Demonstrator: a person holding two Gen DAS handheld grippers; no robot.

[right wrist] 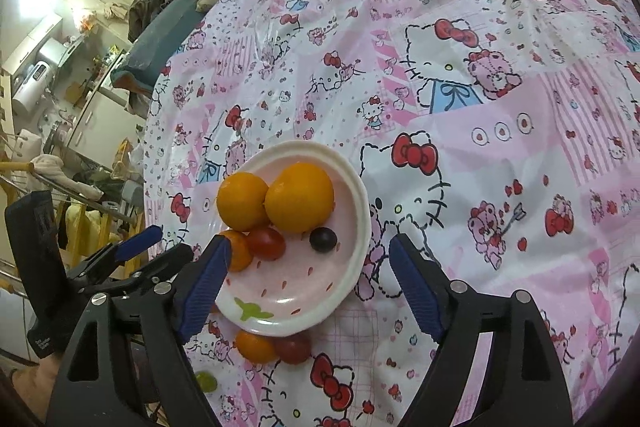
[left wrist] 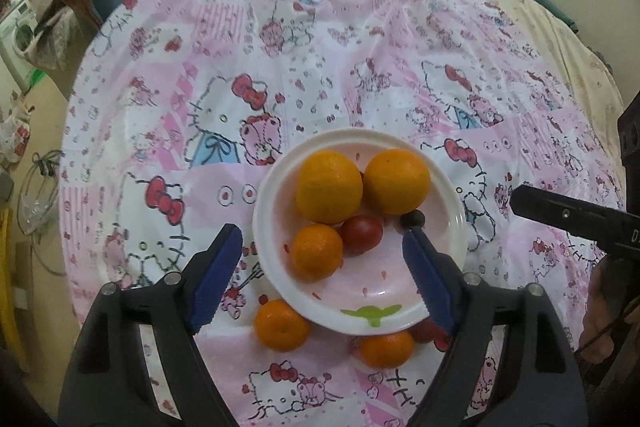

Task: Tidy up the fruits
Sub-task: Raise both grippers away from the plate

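Pink-and-white plastic cloth (left wrist: 320,67) covers the worktop, and the bowl (left wrist: 448,195) sits near its front edge. Inside the bowl lie two large oranges (left wrist: 329,187), a small orange (left wrist: 317,251), a red tomato (left wrist: 362,235) and a dark grape (right wrist: 323,239). Just in front of the bowl, on the cloth, wait two more small oranges (left wrist: 282,325), another tomato (right wrist: 294,347) and a green grape (right wrist: 207,382).

Both tools are spread wide and grip nothing: the left tool (left wrist: 322,275) hangs over the bowl's near half, and the right tool (right wrist: 308,285) straddles the bowl's near rim.

Judging by what remains outside, the next pick is likely loose fruit in front of the bowl. It would go best by drawing back from the bowl, centring the fingers around one orange, closing gently, and releasing it low over the bowl's bare near side so nothing rolls out.
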